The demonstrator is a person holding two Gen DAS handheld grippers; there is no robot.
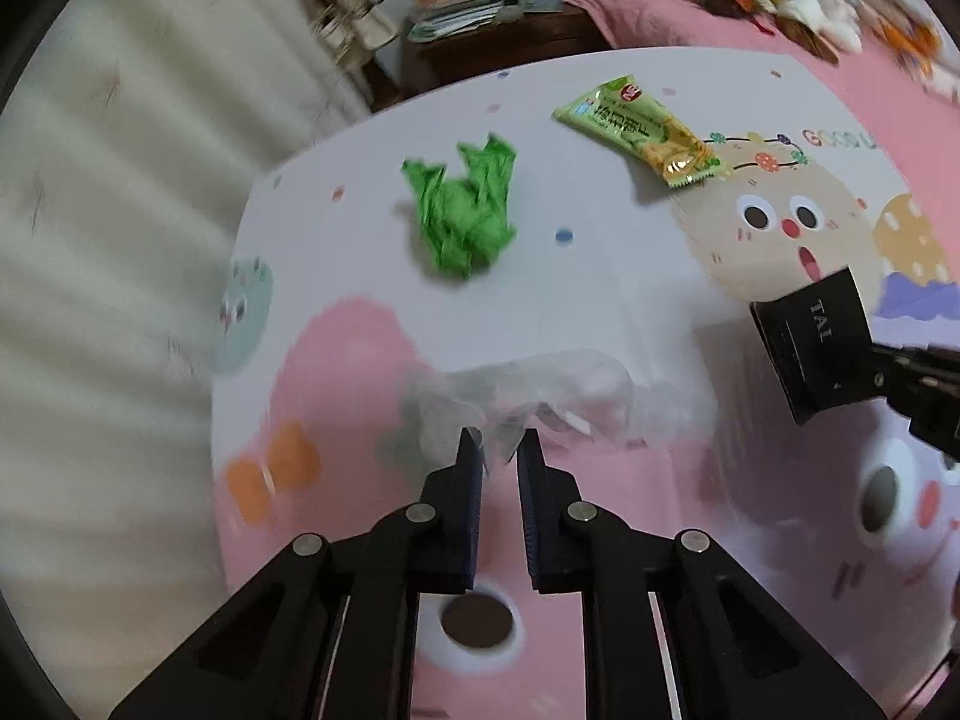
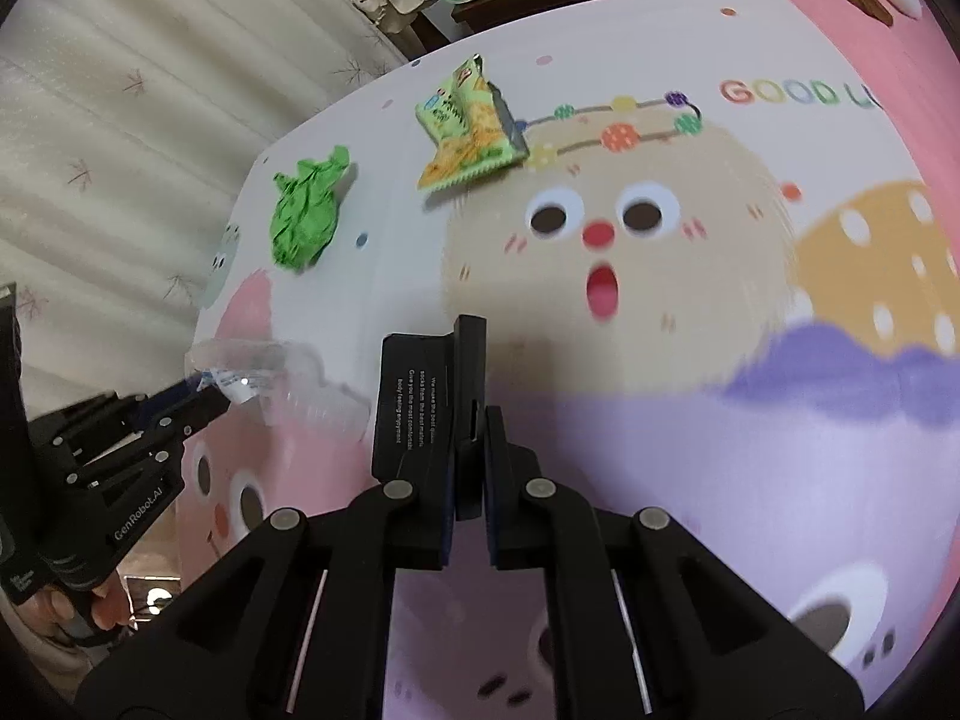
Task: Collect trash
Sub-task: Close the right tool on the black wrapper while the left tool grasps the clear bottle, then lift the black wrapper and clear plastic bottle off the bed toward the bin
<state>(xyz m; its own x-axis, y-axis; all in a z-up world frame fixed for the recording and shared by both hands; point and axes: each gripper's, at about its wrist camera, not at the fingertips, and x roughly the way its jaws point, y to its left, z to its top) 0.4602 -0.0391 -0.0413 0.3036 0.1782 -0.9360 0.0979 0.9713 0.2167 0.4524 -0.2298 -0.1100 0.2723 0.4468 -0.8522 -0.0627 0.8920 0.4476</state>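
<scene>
My left gripper (image 1: 498, 450) is shut on a crumpled clear plastic wrapper (image 1: 528, 390), held just above the cartoon-printed table (image 1: 600, 288). The right wrist view shows that gripper (image 2: 219, 396) at the left, pinching the same wrapper (image 2: 270, 369). My right gripper (image 2: 474, 429) is shut on a folded black cardboard label (image 2: 414, 402) with white print. The label (image 1: 810, 348) also appears at the right edge of the left view. A crumpled green paper (image 1: 465, 210) (image 2: 306, 210) lies farther back on the table. A green and orange snack wrapper (image 1: 642, 132) (image 2: 474, 132) lies beyond it.
A pale quilted curtain (image 1: 120, 180) hangs beyond the table's left edge. Behind the table stands a dark nightstand (image 1: 498, 42) stacked with papers, beside a pink bed (image 1: 750, 24) with plush toys. A hand (image 2: 102, 606) holds the left gripper's handle.
</scene>
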